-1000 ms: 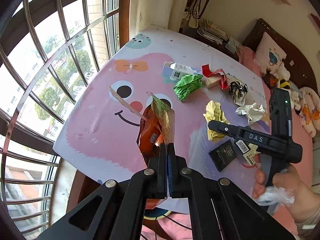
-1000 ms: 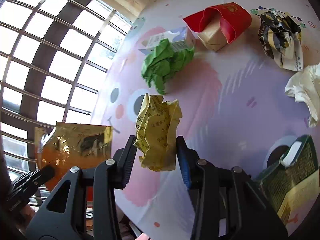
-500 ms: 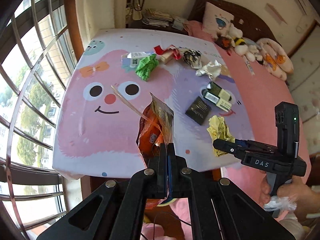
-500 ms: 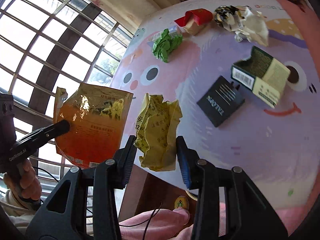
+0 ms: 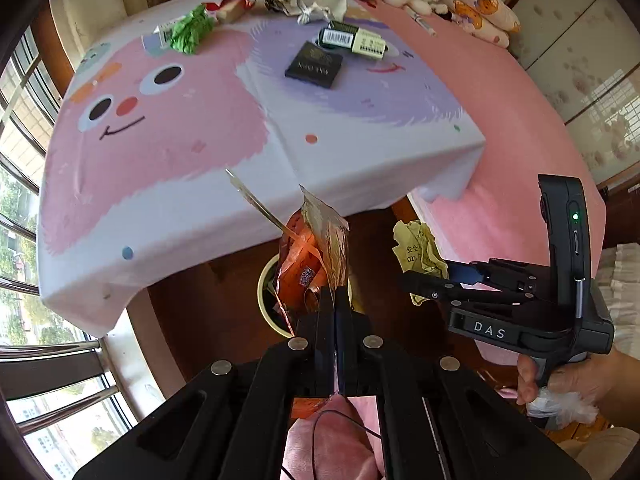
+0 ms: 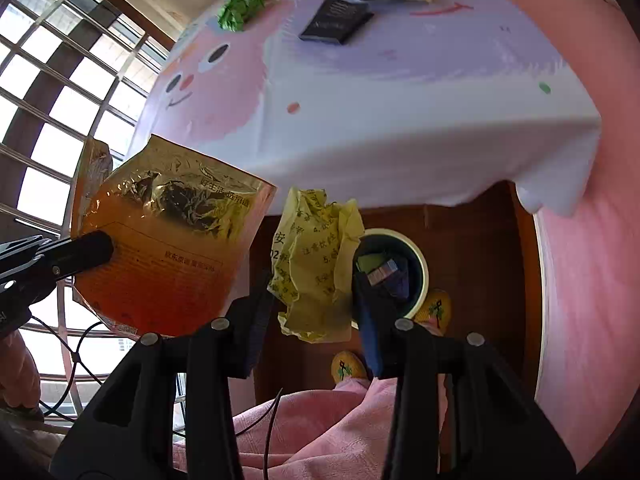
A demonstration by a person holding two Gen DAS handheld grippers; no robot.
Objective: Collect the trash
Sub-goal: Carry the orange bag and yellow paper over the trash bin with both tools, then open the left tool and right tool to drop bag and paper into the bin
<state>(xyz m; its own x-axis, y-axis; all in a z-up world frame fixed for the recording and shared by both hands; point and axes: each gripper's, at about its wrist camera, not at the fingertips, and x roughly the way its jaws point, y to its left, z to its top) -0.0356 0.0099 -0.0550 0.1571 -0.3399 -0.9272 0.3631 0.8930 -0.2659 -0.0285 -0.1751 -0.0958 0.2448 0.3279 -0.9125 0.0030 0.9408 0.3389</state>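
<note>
My left gripper (image 5: 334, 300) is shut on an orange and gold foil snack bag (image 5: 310, 264), held off the table's near edge above a round bin (image 5: 264, 300) on the floor. The bag also shows in the right wrist view (image 6: 172, 240). My right gripper (image 6: 312, 292) is shut on a crumpled yellow paper (image 6: 316, 264), held over the bin (image 6: 416, 276), which holds some trash. The paper (image 5: 418, 250) and the right gripper (image 5: 432, 280) show at the right in the left wrist view.
On the cartoon tablecloth (image 5: 168, 152) lie a black box (image 5: 314, 65), a green and white carton (image 5: 352, 38), green crumpled paper (image 5: 191, 30), a red wrapper (image 5: 236, 2) and crumpled foil and tissue (image 5: 304, 2). Pink bed (image 5: 500, 128) at the right, window bars (image 5: 24, 80) at the left.
Both grippers have pulled back from over the table and now hang past its near edge above the floor bin, each still holding its piece of trash.
</note>
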